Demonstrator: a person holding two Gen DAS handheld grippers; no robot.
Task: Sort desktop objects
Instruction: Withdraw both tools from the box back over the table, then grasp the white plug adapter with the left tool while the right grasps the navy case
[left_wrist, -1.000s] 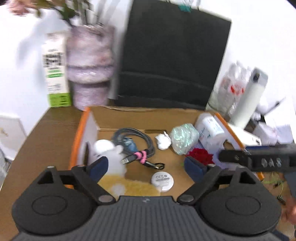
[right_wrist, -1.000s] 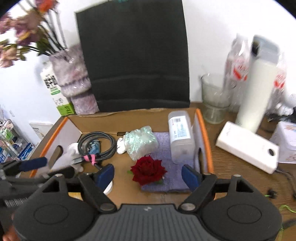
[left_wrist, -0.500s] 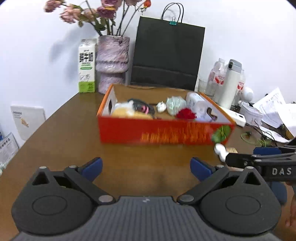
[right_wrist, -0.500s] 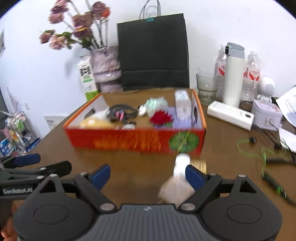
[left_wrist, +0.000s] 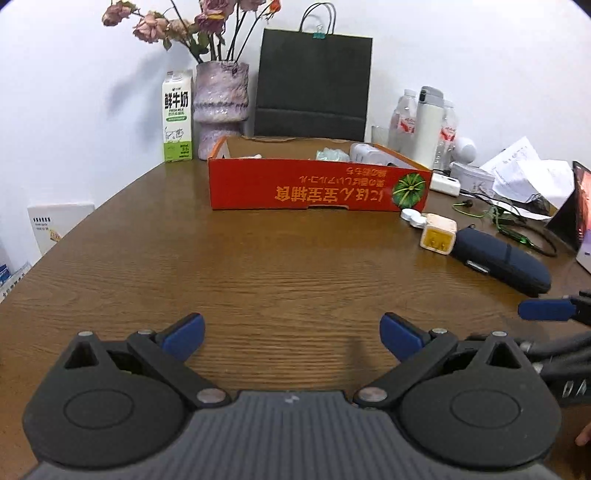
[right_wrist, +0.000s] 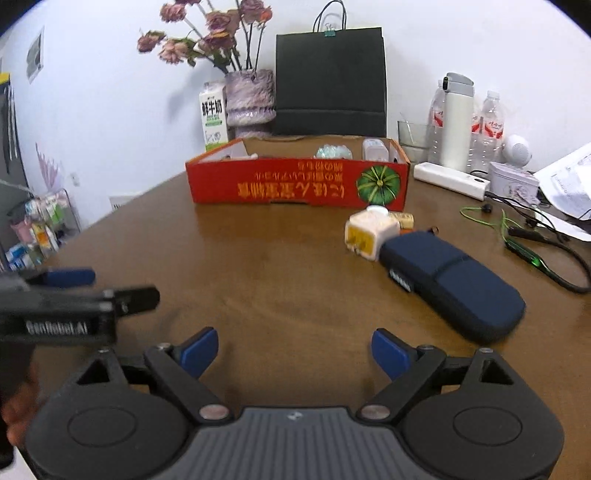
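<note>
Both grippers hang over the brown wood-grain table (left_wrist: 258, 266), each with blue-padded jaws spread wide and nothing between them: the left gripper (left_wrist: 291, 334) and the right gripper (right_wrist: 293, 350). Ahead stands the red cardboard box (left_wrist: 317, 188), already holding several items, hard to identify from this low angle. Just right of it lie a white-and-yellow plug adapter (right_wrist: 369, 230) touching a navy zippered pouch (right_wrist: 454, 280).

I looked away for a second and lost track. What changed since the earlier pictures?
Both grippers, left and right, pulled back from over the red cardboard box to the bare table, open and empty. The box, charger plug and navy case stayed put.
</note>
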